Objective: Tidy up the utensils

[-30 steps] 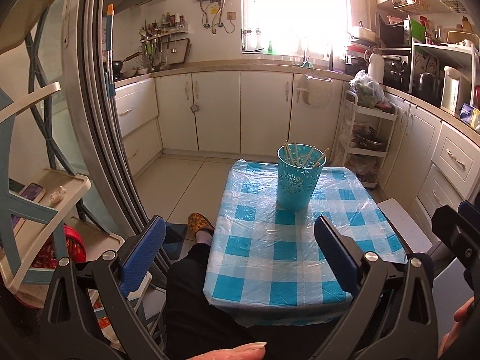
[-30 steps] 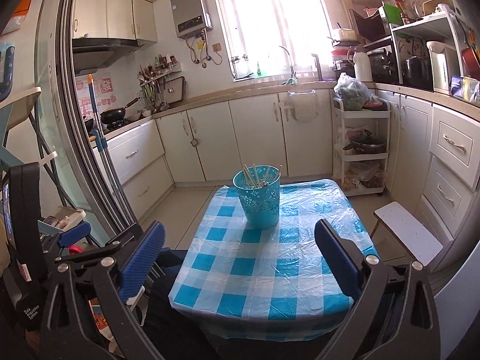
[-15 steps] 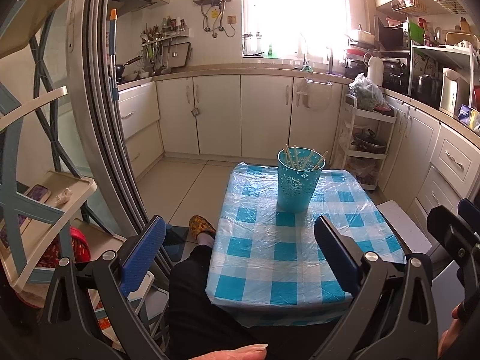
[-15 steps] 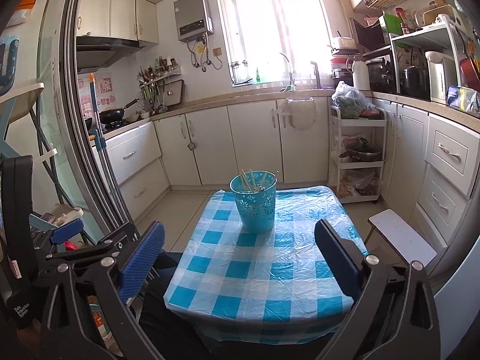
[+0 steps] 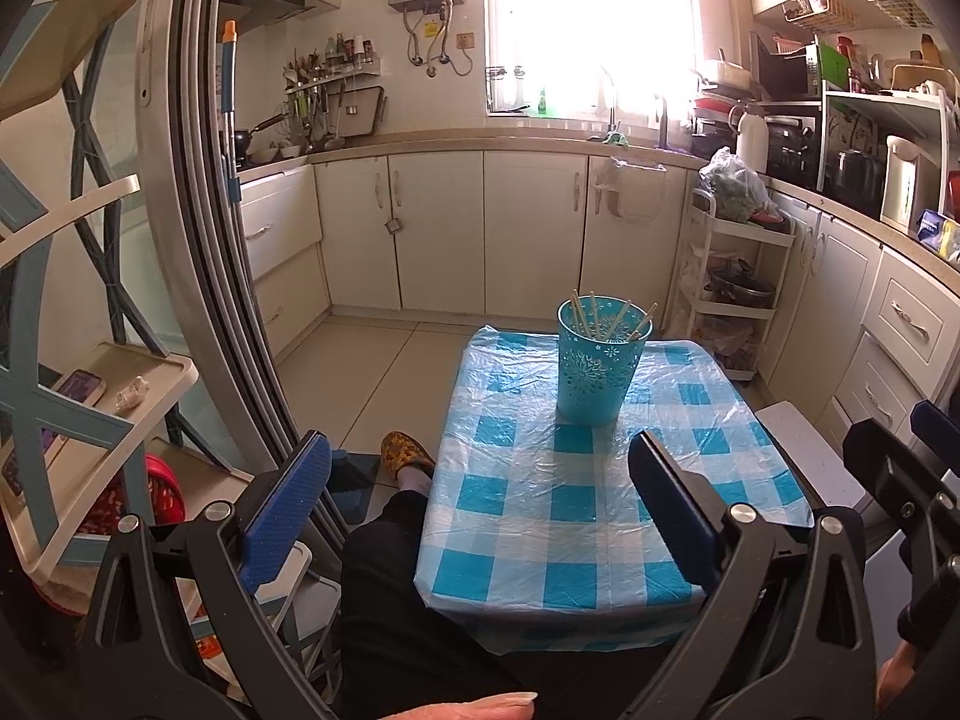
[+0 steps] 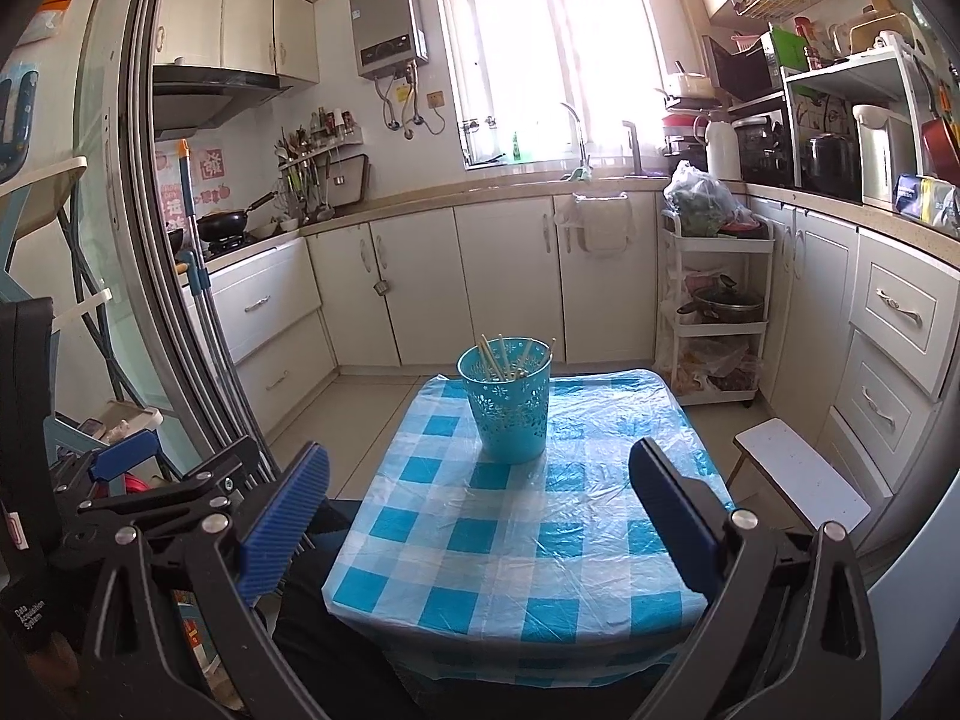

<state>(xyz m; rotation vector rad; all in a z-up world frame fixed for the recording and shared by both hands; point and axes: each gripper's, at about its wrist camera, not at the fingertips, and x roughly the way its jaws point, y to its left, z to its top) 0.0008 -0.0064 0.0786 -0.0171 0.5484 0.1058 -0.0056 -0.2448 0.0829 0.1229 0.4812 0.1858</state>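
A teal perforated holder (image 5: pixel 599 363) with several chopsticks (image 5: pixel 612 318) standing in it sits at the far end of a small table with a blue-and-white checked cloth (image 5: pixel 570 510). It also shows in the right wrist view (image 6: pixel 507 399). My left gripper (image 5: pixel 480 483) is open and empty, held back from the table's near edge. My right gripper (image 6: pixel 480 489) is open and empty, also held back over the near edge; part of it shows at the right of the left wrist view (image 5: pixel 900 480).
The person's dark-trousered leg (image 5: pixel 408 600) and a slipper (image 5: pixel 408 450) are left of the table. A shelf rack (image 5: pixel 90 408) stands at left, a sliding door frame (image 5: pixel 198 240) beside it. A white stool (image 6: pixel 798 474) and a white trolley (image 6: pixel 714 312) stand at right.
Both grippers have drawn back and risen slightly, so the table and holder look a little farther. Both jaws stay open and empty.
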